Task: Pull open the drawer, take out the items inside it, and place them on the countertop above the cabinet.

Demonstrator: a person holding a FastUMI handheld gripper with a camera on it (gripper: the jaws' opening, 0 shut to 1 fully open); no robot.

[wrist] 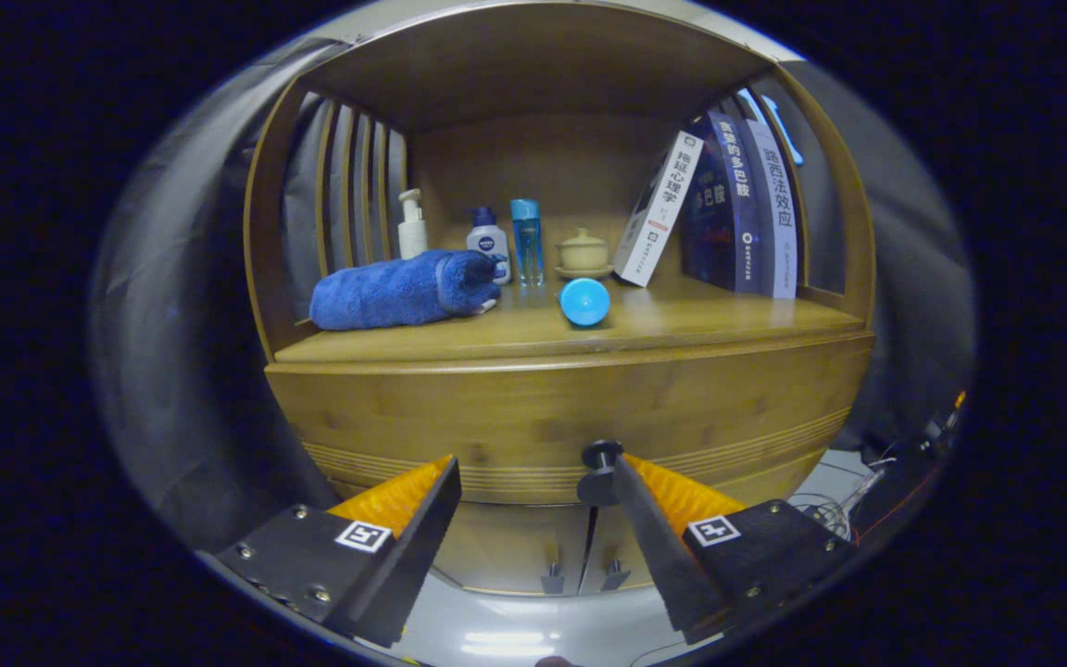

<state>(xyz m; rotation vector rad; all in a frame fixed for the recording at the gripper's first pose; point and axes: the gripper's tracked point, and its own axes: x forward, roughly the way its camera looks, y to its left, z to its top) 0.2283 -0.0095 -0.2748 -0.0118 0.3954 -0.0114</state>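
Drawer knob (600,456) seemingly touching right finger, hand-held gripper (533,482) spread wide

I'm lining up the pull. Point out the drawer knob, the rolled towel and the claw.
drawer knob (600,456), gripper view, its round black head.
rolled blue towel (395,292), gripper view, mid roll.
claw (533,486), gripper view, open gap between fingertips.
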